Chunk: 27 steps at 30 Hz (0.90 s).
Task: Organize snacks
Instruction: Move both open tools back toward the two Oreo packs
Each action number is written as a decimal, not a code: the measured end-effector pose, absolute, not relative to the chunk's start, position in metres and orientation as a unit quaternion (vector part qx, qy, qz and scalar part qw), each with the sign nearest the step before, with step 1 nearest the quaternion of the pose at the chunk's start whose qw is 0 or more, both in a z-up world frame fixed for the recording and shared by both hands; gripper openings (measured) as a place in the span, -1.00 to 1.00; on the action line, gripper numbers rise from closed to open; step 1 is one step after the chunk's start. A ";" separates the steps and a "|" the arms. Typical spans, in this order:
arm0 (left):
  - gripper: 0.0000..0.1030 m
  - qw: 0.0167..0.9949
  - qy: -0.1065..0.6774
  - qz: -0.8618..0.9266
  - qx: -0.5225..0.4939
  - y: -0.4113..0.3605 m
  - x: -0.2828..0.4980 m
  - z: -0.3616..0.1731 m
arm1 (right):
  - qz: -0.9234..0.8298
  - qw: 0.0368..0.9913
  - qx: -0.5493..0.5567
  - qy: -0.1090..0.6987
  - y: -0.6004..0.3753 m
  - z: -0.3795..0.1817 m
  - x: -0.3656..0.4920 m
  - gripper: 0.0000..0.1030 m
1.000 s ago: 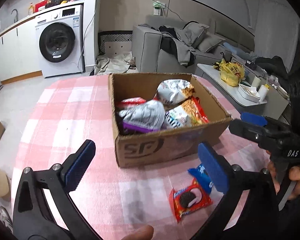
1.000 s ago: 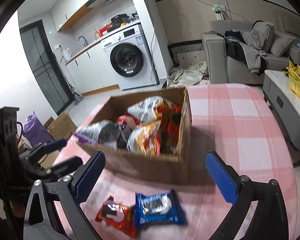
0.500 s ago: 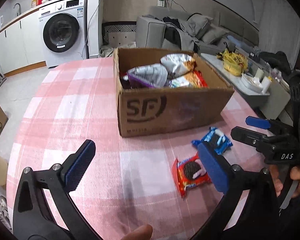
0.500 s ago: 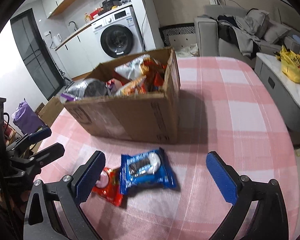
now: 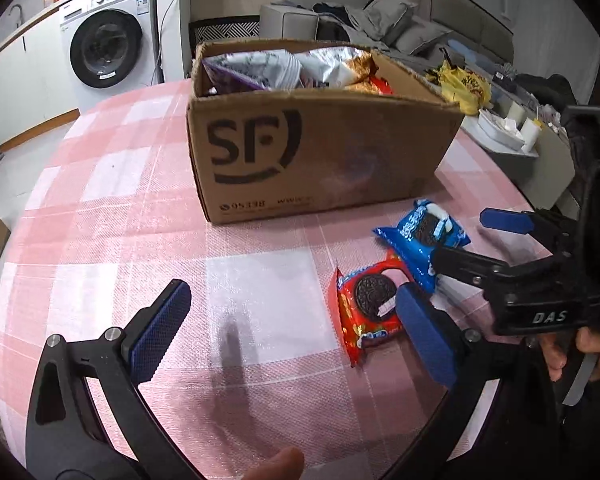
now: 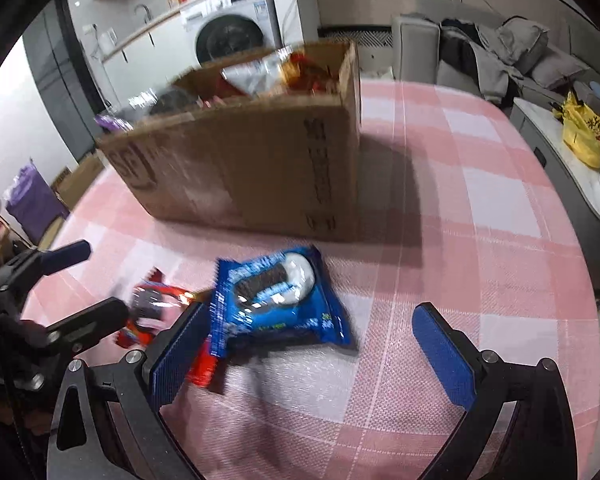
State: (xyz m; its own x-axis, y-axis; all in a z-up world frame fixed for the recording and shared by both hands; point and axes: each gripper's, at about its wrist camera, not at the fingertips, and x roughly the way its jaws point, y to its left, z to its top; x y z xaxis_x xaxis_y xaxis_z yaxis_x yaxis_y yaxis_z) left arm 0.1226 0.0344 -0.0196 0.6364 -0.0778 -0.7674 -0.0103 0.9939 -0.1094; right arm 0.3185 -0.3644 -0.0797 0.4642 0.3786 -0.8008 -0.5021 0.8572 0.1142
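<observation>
Grippers first, since they're sitting closest: the left gripper (image 5: 290, 320) is hovering low over the pink checked tablecloth (image 5: 140, 220) with its blue pads spread wide and nothing between them. The right gripper (image 6: 306, 354) is also gaping wide and holding nothing, though its left pad is sitting right up against the edge of the blue cookie pack (image 6: 278, 300).

Just past the left gripper's right pad, the red cookie pack (image 5: 366, 312) is lying flat on the cloth. The blue pack is lying beside it on the far right side, overlapping its corner a bit, and the right gripper's fingers are reaching in over that blue pack in the left camera. The right camera is kind of blurry, so the red pack is looking smeared there.

Beyond both packs, the cardboard box (image 5: 320, 160) is standing on the table, stuffed with snack bags (image 5: 284, 66) poking up past the rim.

Way back, a washing machine (image 5: 108, 36) is standing by the wall and a grey sofa (image 6: 480, 52) is piled with clothes.
</observation>
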 end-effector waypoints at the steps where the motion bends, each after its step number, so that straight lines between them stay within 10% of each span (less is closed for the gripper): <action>1: 0.98 0.902 0.428 -0.021 -0.051 0.033 0.124 -0.022 | 0.260 0.851 -0.070 0.451 -0.363 -0.083 0.320 0.99; 27: 0.83 0.872 0.484 -0.032 -0.066 0.010 0.164 -0.053 | 0.298 0.839 -0.086 0.448 -0.365 -0.083 0.336 0.73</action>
State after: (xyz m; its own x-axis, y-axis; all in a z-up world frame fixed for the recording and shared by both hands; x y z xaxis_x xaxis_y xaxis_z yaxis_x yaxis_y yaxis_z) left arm 0.1636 0.0096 -0.0534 0.5290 -0.1209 -0.8400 -0.0077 0.9891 -0.1472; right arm 0.3359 -0.3649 -0.0834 0.4217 0.4218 -0.8027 -0.5765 0.8080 0.1217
